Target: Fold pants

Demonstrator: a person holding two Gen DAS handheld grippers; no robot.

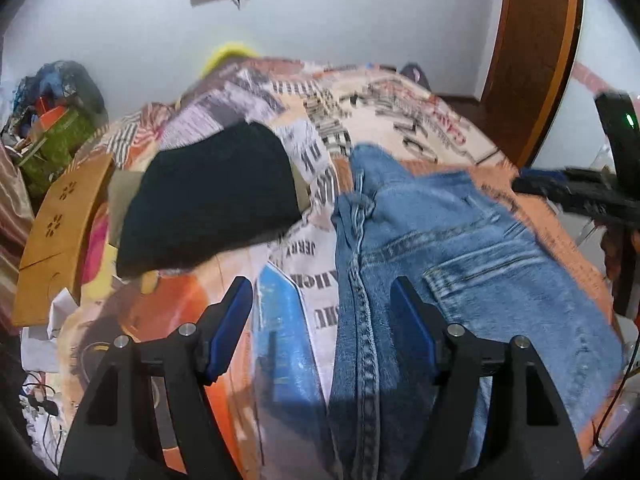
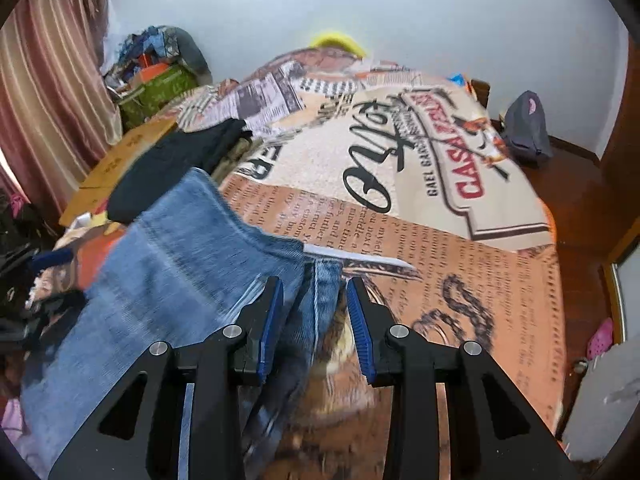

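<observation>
— Folding hasn't started? The blue jeans (image 1: 460,264) lie across the bedspread's (image 2: 460,264) near edge.

— Seemingly not. Left gripper (image 1: 322,320) gapes wide, empty; right gripper (image 2: 314,312) half-open astride the hem, unclamped. Next: pinch, then fold.

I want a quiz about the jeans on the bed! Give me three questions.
1. True or false: the left hand-held gripper is open.
2. What dark thing lies on the bed beside the jeans?
A) black garment
B) green towel
C) red pillow
3. Fill in: the jeans' edge lies between the fingers of the right hand-held gripper, which is ____.

Key: 1 true; 2 A, the black garment; 3 open.
</observation>
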